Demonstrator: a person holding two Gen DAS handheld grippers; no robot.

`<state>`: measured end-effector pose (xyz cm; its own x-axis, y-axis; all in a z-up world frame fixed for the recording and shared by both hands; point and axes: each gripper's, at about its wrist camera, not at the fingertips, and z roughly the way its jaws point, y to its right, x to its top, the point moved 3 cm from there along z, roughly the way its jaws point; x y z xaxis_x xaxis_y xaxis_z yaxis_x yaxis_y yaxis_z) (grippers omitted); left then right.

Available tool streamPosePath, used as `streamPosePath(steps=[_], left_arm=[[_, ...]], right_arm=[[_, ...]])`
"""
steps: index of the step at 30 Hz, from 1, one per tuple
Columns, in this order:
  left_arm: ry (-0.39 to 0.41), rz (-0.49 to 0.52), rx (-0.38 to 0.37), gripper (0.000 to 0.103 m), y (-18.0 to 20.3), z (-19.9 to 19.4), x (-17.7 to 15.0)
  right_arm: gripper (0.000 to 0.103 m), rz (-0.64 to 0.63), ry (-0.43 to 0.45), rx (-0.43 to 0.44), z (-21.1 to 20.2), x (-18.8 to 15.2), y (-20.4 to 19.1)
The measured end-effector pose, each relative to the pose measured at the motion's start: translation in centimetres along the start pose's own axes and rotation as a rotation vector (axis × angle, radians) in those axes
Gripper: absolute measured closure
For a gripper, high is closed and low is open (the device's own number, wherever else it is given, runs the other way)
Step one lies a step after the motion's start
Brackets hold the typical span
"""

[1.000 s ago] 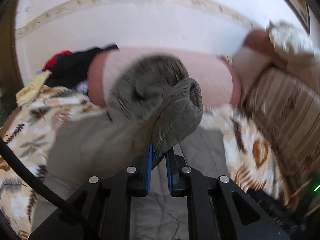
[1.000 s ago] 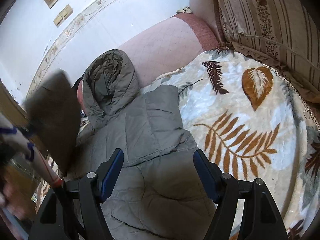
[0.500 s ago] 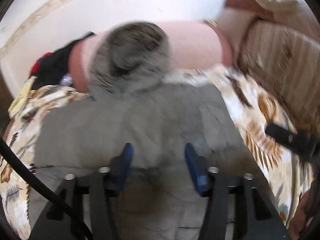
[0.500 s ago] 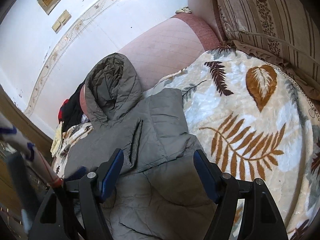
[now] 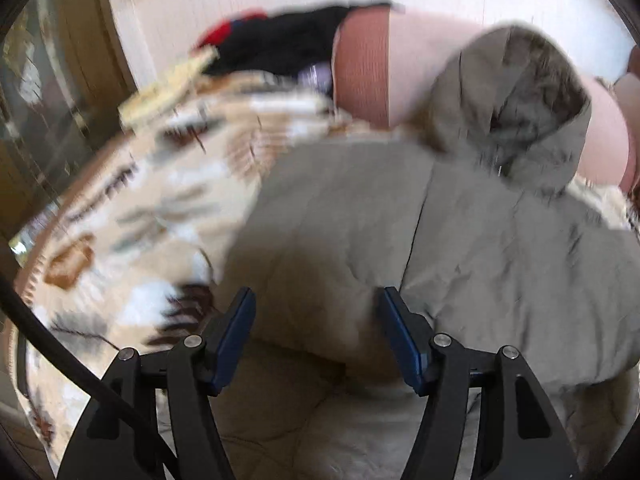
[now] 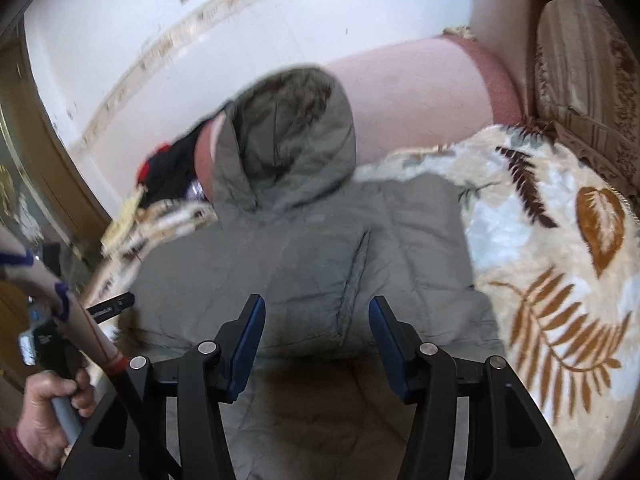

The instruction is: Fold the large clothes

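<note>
Left wrist view
Left tongs (image 5: 316,320): spread, blue pads apart, nothing pinched; jaws opened within the last second, barely further at the end.
Jacket (image 5: 460,248): grey-green padded coat, lying flat directly ahead of and beneath the tongs; a puffy fold sits between the two pads, contact with either pad impossible to tell through the blur.
Hood (image 5: 516,108): beyond the tongs, up and to the right, propped against the pink sofa arm (image 5: 368,68).
Blanket (image 5: 132,220): leaf-patterned, spread left of the tongs under the jacket; blurred.
Dark clothes (image 5: 288,44): black and red heap far ahead, left of the sofa arm.
Cable (image 5: 52,344): black, curving past the left finger.

Right wrist view
Right tongs (image 6: 316,324): spread, nothing pinched; jaws just been closing, jacket fabric lying below the gap, pads not pressing on it.
Jacket (image 6: 304,256): straight ahead and under the tongs, a seam fold running toward the right pad.
Hood (image 6: 292,136): farther ahead, leaning on the sofa arm (image 6: 412,92).
Blanket (image 6: 560,264): right of the tongs, brown fern and leaf print, jacket resting on it.
Striped cushion (image 6: 588,56): far right, beyond the blanket.
Left hand (image 6: 48,416): low at the left edge, gripping a grey handle.
</note>
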<state>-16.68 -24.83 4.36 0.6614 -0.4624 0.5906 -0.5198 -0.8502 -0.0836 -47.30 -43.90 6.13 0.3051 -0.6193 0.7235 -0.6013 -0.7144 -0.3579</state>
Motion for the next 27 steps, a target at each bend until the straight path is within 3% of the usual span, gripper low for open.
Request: streamPosePath(steps=[3, 6, 10, 12, 17, 20, 24, 27], left_arm=[[-0.001, 0.024, 0.007, 0.039, 0.1, 1.5, -0.5], [0.005, 0.045, 0.007, 0.038, 0.2, 1.3, -0.5], [0.053, 0.006, -0.040, 0.039, -0.5, -2.0, -1.7], [0.081, -0.013, -0.085, 0.039, -0.7, -4.1, -3.7], [0.131, 0.030, -0.094, 0.039, 1.0, -5.8, -8.5], [0.075, 0.091, -0.104, 0.039, 2.5, -3.9, -10.2], [0.061, 0.111, -0.102, 0.039, 2.8, -3.8, -10.4], [0.074, 0.117, -0.138, 0.039, 2.0, -5.9, -11.6]], right_arm=[[0.044, 0.036, -0.143, -0.039, 4.2, -1.7, 0.7], [0.044, 0.097, -0.224, -0.062, 6.1, -2.8, 1.8], [0.044, 0.081, -0.222, -0.073, 5.0, -2.6, 1.3], [0.044, 0.071, -0.198, -0.067, 3.5, -2.3, 0.6], [0.041, -0.044, -0.133, -0.079, 0.2, -2.6, -2.3], [0.040, -0.072, -0.172, -0.045, 0.3, -3.9, -3.4], [0.040, -0.119, -0.235, -0.141, 2.0, -6.1, -3.1], [0.040, -0.072, -0.256, -0.163, 0.8, -7.6, -2.2]])
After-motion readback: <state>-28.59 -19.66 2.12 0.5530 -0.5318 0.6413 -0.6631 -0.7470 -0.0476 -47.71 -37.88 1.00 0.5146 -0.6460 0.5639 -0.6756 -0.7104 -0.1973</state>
